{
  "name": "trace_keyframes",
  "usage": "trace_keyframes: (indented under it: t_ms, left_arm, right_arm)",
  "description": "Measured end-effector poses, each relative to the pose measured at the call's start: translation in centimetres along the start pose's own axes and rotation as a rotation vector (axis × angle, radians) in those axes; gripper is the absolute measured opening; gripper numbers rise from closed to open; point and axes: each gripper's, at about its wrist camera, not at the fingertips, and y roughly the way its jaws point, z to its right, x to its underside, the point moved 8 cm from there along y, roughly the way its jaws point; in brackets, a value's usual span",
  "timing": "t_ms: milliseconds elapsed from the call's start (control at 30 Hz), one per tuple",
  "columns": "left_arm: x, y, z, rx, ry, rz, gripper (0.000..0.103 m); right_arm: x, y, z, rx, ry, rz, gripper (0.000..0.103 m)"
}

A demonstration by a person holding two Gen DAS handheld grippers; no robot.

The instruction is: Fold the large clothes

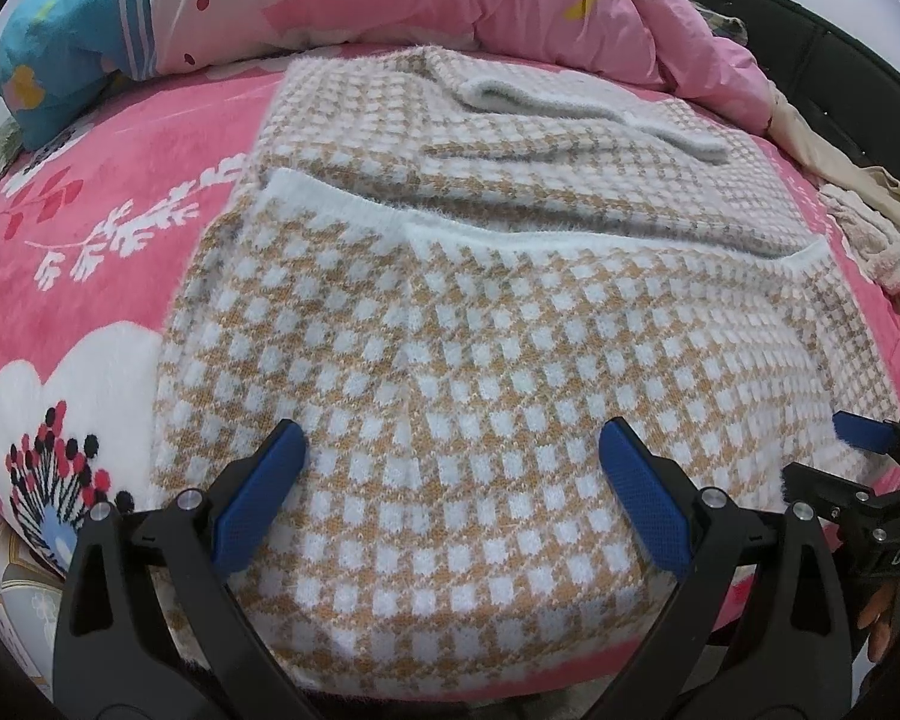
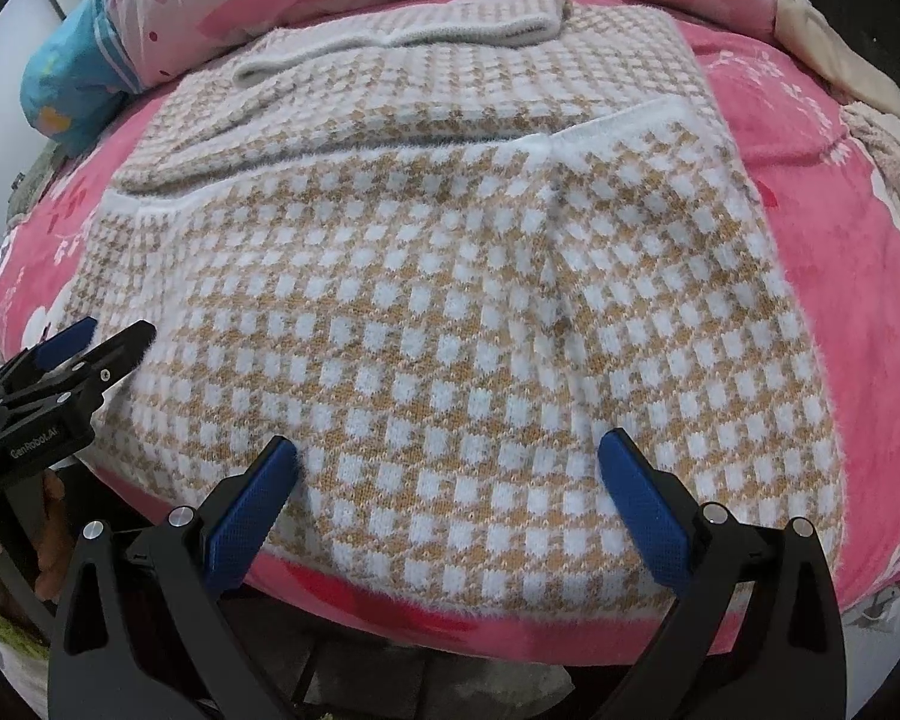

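Fingers point(image 1: 258, 498) spread above fuzzy checked sweater point(image 1: 450, 360).

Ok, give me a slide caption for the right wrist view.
Right gripper, fingers apart, above a checked sweater on a pink bedspread; left gripper alongside.

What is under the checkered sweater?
The checkered sweater lies on a pink flowery blanket, which shows around its edges. What the blanket looks like beneath the sweater is covered.
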Motion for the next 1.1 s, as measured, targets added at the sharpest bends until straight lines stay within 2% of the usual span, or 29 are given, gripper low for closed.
trace_keyframes:
  t_ms: [333, 533, 900, 1100]
  left_arm:
    - [0.06, 0.06, 0.21, -0.004, 0.003, -0.025, 0.095]
    - [-0.09, 0.24, 0.08, -0.006, 0.002, -0.036, 0.095]
    - [-0.12, 0.29, 0.25, -0.020, 0.015, -0.026, 0.095]
    - [-0.13, 0.33, 0.25, -0.020, 0.011, -0.031, 0.096]
  right_arm:
    - [-0.62, 0.28, -0.04, 0.011, 0.003, -0.016, 0.097]
    - [-0.28, 0.13, -0.15, 0.012, 0.002, 0.003, 0.097]
    - [0.26, 0.19, -0.17, 0.004, 0.001, -0.023, 0.097]
    - [0.22, 0.04, -0.13, -0.006, -0.001, 0.016, 0.097]
